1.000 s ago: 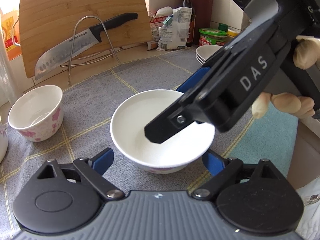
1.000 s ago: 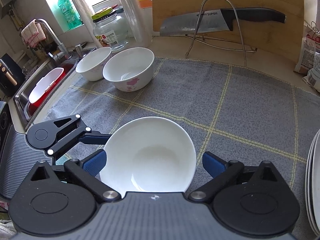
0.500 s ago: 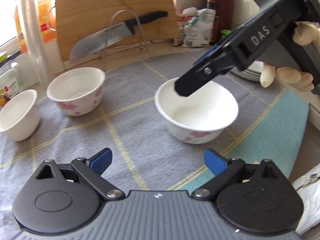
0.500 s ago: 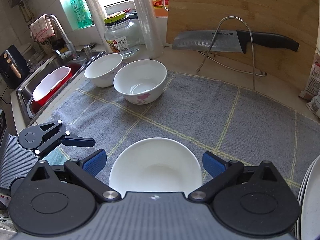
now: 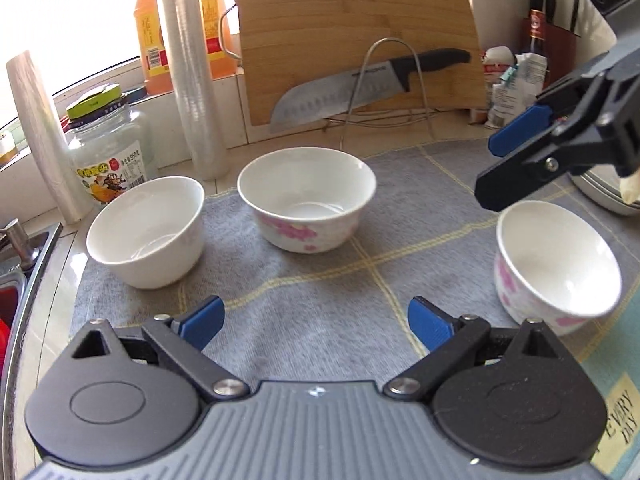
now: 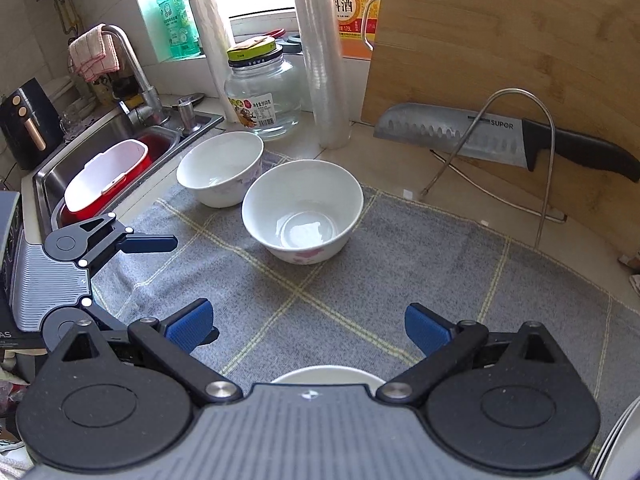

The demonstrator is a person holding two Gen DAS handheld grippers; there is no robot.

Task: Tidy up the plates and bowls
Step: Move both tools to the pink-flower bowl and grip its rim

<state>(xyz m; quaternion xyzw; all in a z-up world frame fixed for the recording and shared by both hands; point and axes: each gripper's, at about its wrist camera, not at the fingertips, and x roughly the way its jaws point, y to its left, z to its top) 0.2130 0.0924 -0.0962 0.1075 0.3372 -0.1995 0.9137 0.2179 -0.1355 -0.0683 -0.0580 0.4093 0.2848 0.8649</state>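
Note:
Three white bowls sit on a grey checked mat (image 5: 320, 292). A plain white bowl (image 5: 146, 230) is at the left, a pink-flowered bowl (image 5: 307, 204) in the middle, another pink-flowered bowl (image 5: 554, 266) at the right. My left gripper (image 5: 314, 322) is open and empty above the mat, short of the bowls. My right gripper (image 6: 308, 328) is open and empty, just above the right bowl, whose rim (image 6: 328, 374) shows at the bottom of the right wrist view. The middle bowl (image 6: 302, 210) and the left bowl (image 6: 220, 168) lie ahead of it.
A stack of plates (image 6: 618, 440) stands at the right edge. A bamboo cutting board (image 5: 360, 40) and a knife (image 5: 360, 88) on a wire rack stand at the back. A glass jar (image 5: 106, 148), plastic rolls and bottles line the window. A sink (image 6: 108, 168) is at the left.
Both grippers have pulled back and up from the right bowl, which stays on the mat. The left gripper has swung left, bringing the other two bowls into view.

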